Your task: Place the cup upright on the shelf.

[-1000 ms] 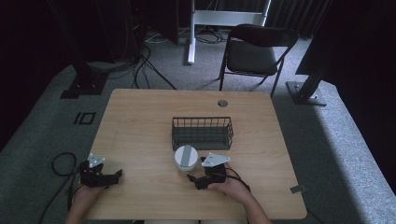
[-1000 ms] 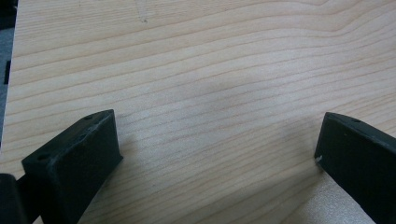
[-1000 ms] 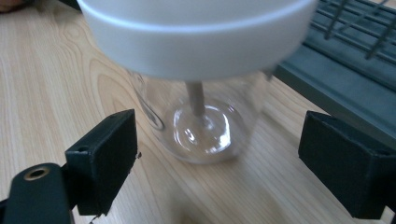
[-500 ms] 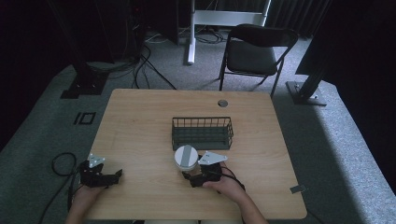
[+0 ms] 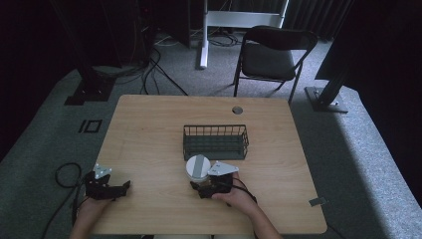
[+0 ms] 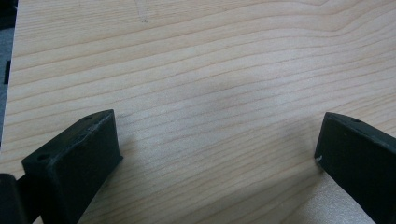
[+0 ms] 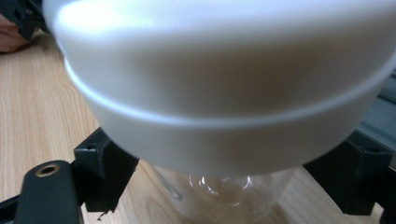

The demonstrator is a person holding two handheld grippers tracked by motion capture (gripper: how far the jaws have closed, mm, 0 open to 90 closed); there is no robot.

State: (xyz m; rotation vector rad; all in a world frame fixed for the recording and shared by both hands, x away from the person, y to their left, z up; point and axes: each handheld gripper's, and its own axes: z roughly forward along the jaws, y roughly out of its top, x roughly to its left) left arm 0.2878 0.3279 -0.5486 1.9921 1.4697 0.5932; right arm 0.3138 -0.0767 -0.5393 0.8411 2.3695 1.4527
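My right gripper [image 5: 201,189] has slid forward and left over the last second; its jaws now straddle the clear body of the jar [image 5: 197,168], under the white lid [image 7: 219,79]. I judge the grasp near, not made: gaps show on both sides, so jaws open, no squeeze yet. My left gripper [image 5: 121,187] hasn't moved, jaws wide open over bare desk [image 6: 201,70] at the near left corner. Jar stands just in front of the wire basket [image 5: 215,142]. Lid blocks most of the right gripper view; jar contents unreadable, contact points blurred.
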